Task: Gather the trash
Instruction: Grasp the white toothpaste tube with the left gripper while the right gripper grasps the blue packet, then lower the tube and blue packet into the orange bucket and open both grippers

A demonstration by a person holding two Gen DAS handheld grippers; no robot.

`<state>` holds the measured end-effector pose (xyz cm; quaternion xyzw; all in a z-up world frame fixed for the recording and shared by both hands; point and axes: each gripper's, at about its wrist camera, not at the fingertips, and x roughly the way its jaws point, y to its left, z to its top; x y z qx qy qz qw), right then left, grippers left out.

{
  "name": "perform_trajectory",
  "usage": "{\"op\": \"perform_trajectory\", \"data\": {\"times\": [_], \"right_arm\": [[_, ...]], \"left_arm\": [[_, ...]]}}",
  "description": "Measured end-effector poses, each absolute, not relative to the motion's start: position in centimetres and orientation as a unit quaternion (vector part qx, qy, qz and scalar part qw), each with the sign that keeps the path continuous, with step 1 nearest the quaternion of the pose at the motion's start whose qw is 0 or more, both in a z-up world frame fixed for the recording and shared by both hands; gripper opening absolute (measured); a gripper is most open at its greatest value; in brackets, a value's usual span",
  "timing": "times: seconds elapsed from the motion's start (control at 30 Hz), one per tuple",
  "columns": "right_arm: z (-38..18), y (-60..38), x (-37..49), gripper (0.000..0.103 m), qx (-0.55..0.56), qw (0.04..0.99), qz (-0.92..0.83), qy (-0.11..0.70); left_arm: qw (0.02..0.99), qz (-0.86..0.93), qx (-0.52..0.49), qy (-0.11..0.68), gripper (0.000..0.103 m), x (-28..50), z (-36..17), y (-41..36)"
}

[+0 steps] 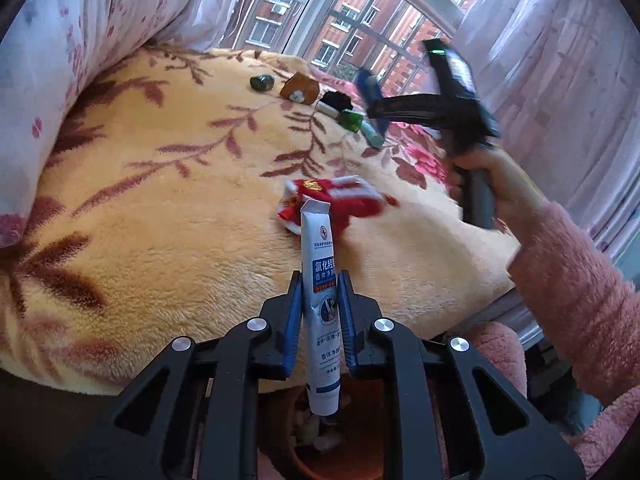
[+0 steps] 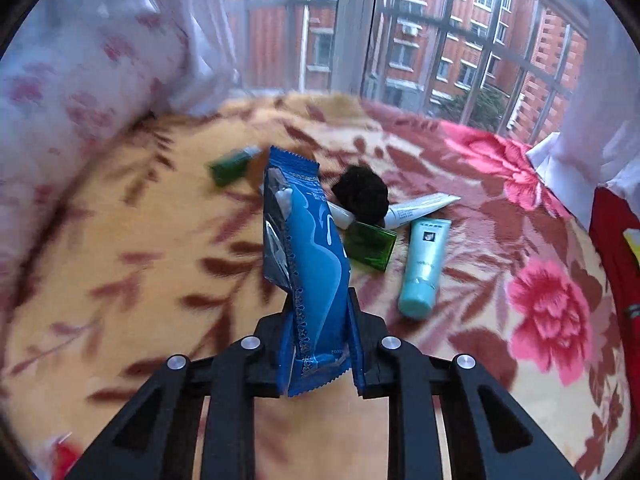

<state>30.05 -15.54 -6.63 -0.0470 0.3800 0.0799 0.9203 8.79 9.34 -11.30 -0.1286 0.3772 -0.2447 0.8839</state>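
A floral blanket (image 2: 120, 240) is spread to the window (image 2: 400, 40). A blue-white tube (image 1: 320, 280) is clamped in the left tongs (image 1: 320, 284) near the blanket's edge. A blue wrapper (image 2: 312, 264) is pinched in the right tongs (image 2: 320, 304) before clutter.

On the bed the blanket (image 2: 160, 320) carries everything. Left hand-held gripper (image 1: 320, 280) holds a tube (image 1: 320, 280) upright between its jaws, above a bin (image 1: 320, 440) at the bed's near edge — a crumpled wrapper (image 1: 332, 200) lies on the blanket just behind the tube. Right hand-held gripper (image 2: 320, 300) clamps a snack packet (image 2: 308, 248) above the blanket. Behind that packet, a cluster: a dark puff (image 2: 362, 196), a flat box (image 2: 370, 244) before it, a small tube (image 2: 420, 206) to its right, and a capped tube (image 2: 422, 268) rightmost, cap nearest. A small bottle (image 2: 232, 164) lies apart, left of the packet. Pillow (image 2: 80, 92) left — window (image 2: 420, 32) behind the bed.
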Motion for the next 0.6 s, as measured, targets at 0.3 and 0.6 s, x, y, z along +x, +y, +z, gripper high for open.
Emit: {"op": "perform_trajectory", "data": {"times": [0.3, 0.6], "right_arm": [[-1.0, -18.9, 12.2, 0.023, -0.009, 0.932, 0.183, 0.314], [-8.3, -20.1, -1.2, 0.024, 0.021, 0.885, 0.219, 0.41]], "left_arm": [[0.893, -0.269, -0.08, 0.353, 0.017, 3.5, -7.5, 6.7], [0.859, -0.302, -0.019, 0.413, 0.017, -1.5, -10.7, 0.5]]}}
